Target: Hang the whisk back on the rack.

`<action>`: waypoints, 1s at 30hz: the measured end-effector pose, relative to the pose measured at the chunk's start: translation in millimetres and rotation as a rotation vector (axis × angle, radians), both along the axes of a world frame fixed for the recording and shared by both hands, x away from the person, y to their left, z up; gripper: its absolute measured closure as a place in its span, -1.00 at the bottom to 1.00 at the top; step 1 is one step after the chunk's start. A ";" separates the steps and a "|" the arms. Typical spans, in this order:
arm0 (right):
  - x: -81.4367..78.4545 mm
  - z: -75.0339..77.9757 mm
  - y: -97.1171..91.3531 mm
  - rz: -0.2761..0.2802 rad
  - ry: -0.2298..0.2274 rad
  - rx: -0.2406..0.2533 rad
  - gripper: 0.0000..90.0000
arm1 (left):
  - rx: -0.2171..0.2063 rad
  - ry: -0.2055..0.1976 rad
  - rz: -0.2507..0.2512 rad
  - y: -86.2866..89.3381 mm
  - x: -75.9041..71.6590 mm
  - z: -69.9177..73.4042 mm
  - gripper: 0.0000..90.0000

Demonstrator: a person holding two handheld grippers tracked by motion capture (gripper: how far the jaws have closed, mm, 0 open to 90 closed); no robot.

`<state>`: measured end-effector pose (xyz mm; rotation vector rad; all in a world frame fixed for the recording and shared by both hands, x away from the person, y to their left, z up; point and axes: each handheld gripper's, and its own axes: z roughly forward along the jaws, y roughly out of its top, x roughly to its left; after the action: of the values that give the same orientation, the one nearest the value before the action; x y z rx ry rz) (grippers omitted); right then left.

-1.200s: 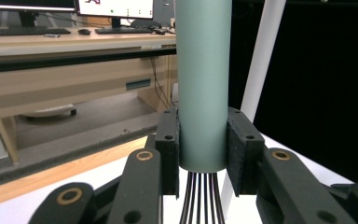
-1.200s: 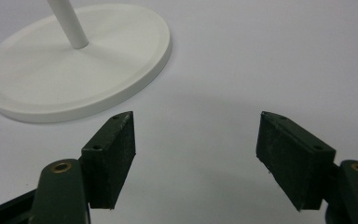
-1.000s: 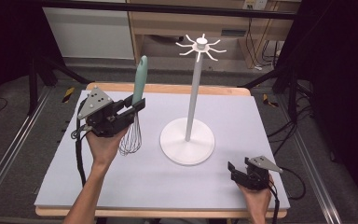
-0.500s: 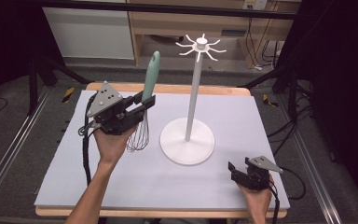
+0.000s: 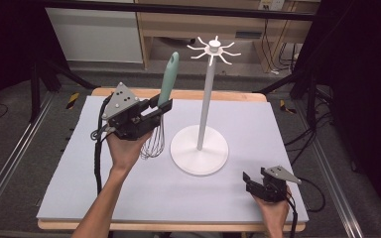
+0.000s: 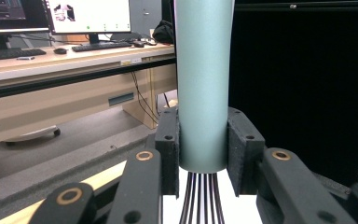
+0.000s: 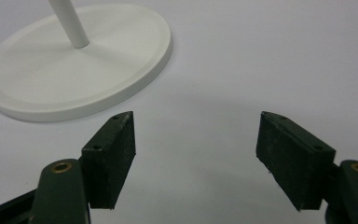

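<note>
My left gripper is shut on a whisk with a pale green handle and holds it upright above the mat, wire loops hanging down. In the left gripper view both pads clamp the whisk handle near its lower end, with the wires emerging below. A white hook stand with a round base and radial hooks on top rises to the right of the whisk. My right gripper rests open near the table's front right; its pads are spread over bare mat in front of the stand's base.
A pale lavender mat covers the wooden table. A desk with monitors and a keyboard stands beyond, with dark curtain at the right. Cables trail from the left gripper.
My left gripper has carried the whisk upward and to the right, closer to the stand's pole. The right gripper has stayed where it was.
</note>
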<state>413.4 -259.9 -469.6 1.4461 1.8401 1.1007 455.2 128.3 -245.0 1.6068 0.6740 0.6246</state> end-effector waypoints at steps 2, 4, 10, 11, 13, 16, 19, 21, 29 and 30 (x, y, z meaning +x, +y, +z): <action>0.2 0.0 -0.1 0.001 0.003 0.001 -0.37 | 0.008 -0.003 -0.003 -2.3 1.2 1.4 0.52; 0.2 0.0 -0.1 0.000 0.004 0.002 -0.37 | 0.010 -0.001 -0.003 -4.3 2.0 2.3 0.52; 0.0 0.1 -0.1 -0.001 0.004 0.005 -0.37 | 0.016 0.003 -0.008 -10.6 4.9 3.5 0.52; 0.0 0.1 -0.1 -0.001 0.004 0.005 -0.37 | 0.019 0.003 -0.007 -11.5 5.2 3.3 0.52; 0.0 0.1 -0.2 0.000 0.004 0.003 -0.37 | 0.023 0.003 -0.007 -13.0 5.9 2.5 0.52; 0.0 0.2 0.0 0.001 0.007 0.006 -0.37 | 0.021 0.009 -0.011 -15.0 7.3 2.1 0.52; 0.1 0.2 0.1 0.001 0.008 0.005 -0.37 | 0.023 0.009 -0.011 -17.0 9.1 3.0 0.52; 0.3 0.0 -0.2 0.001 0.006 0.003 -0.37 | 0.025 0.011 -0.011 -18.2 10.3 3.5 0.52; 0.3 -0.1 -0.2 -0.001 0.005 0.001 -0.37 | 0.041 0.015 -0.003 -23.1 15.3 3.1 0.52; 0.3 0.0 -0.3 -0.002 0.005 0.002 -0.37 | 0.039 0.016 -0.003 -23.6 15.6 3.1 0.52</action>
<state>413.7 -260.2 -469.5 1.4524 1.8411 1.0996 470.8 104.7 -241.8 1.6505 0.6749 0.6270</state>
